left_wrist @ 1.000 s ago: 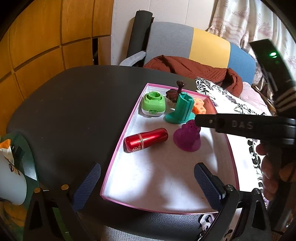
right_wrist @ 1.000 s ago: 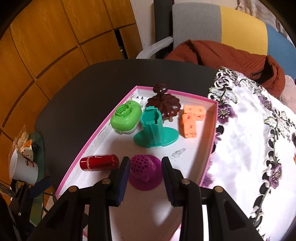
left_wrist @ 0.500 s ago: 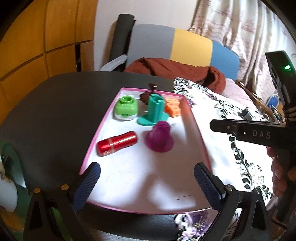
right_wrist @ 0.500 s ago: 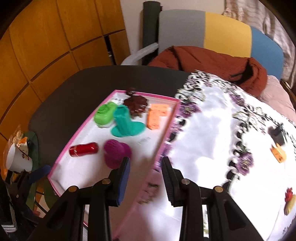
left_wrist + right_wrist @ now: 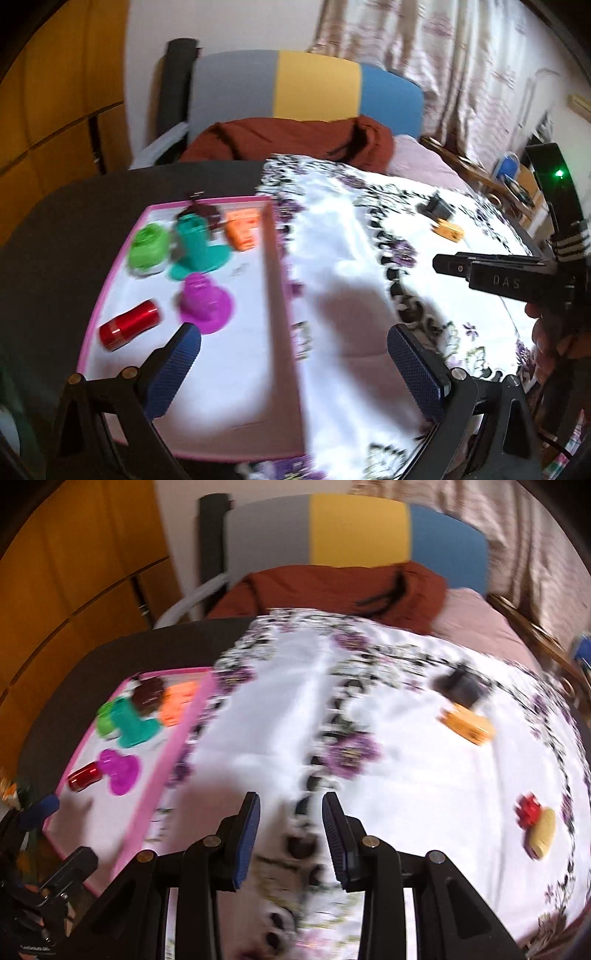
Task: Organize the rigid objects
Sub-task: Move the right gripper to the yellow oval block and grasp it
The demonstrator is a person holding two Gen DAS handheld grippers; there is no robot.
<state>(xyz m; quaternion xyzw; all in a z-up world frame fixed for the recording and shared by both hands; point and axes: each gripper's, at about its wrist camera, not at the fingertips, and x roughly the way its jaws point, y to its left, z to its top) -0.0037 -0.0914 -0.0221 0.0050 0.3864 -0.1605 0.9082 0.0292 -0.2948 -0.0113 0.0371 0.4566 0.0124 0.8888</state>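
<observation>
The left gripper (image 5: pixel 293 363) is seen spread wide and empty, above the pink tray's (image 5: pixel 275 280) right wall. Ahead and to its left, inside the tray, lie a red cylinder (image 5: pixel 129 325) and a purple piece (image 5: pixel 205 302). The right gripper (image 5: pixel 290 834) is parted, nothing between its fingers, above the floral cloth (image 5: pixel 406 775); an orange block (image 5: pixel 467 724) lies ahead to its right.

Left gripper (image 5: pixel 293 363) held with jaws spread wide, nothing between the blue pads. Right gripper (image 5: pixel 290 840) with jaws parted more narrowly (also empty), both fingers pointing forward. Right hand (image 5: pixel 550 332) wrapped around the black handle, at the edge of the left view.
</observation>
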